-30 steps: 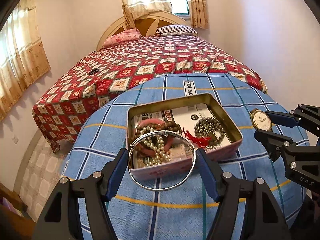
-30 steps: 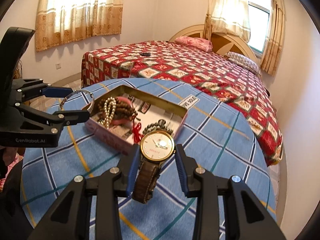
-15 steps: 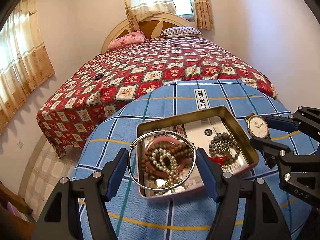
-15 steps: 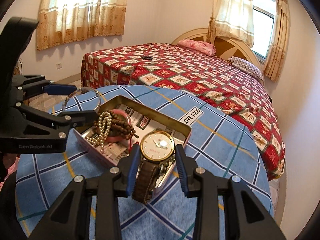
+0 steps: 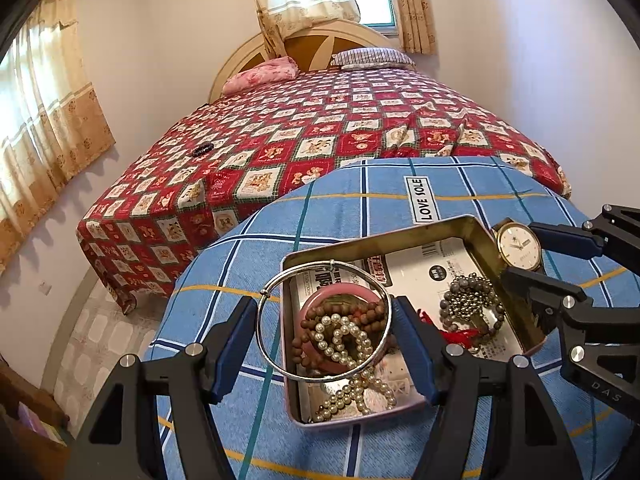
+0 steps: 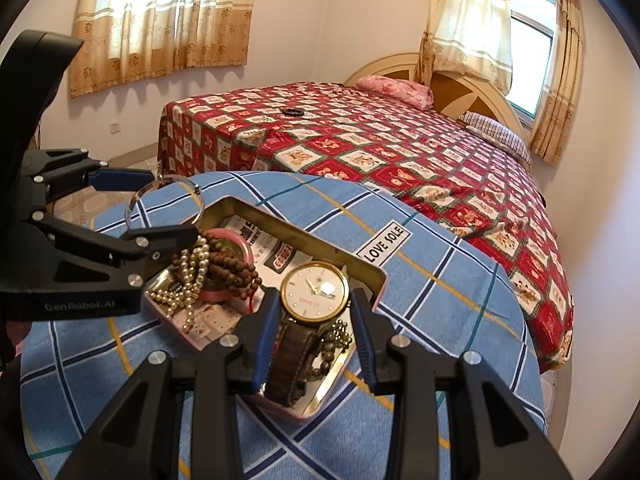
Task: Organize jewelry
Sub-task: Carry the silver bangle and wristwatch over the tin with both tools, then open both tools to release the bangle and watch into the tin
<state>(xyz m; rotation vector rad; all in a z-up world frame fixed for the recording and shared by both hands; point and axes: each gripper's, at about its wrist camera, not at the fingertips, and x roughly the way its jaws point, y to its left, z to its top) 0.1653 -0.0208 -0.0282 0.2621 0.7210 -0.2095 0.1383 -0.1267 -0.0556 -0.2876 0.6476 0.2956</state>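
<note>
The tin [image 5: 384, 240] sits open on the table [image 5: 360, 200], which wears a blue checked cloth with a "LOVE SOLE" label [image 5: 424, 199]. Inside lie a pink bangle [image 5: 340, 296], brown wooden beads [image 5: 372, 314], a string of pearls [image 5: 344, 340] and, toward the other end, a coil of grey beads [image 5: 472, 304] with a red tassel [image 5: 460, 334].

The left claw [image 5: 324, 328] is clenched on a thin silver bangle [image 5: 280, 284], held over the tin's near-left corner; its blue pads [image 5: 230, 344] press the ring from both sides. The right claw [image 6: 314, 320] grips a gold watch [image 6: 314, 290] by its case, face up, the brown strap [image 6: 288, 364] hanging down toward the grey beads; whether the strap touches them I can't quite make out. The watch hangs above the tin's right end.

Beyond the table stands a bed [image 6: 400, 152] with a red patchwork cover, two pillows [image 5: 260, 74] at its head and a small dark object [image 6: 293, 111] on it. Curtains [image 6: 160, 20] cover the windows.
</note>
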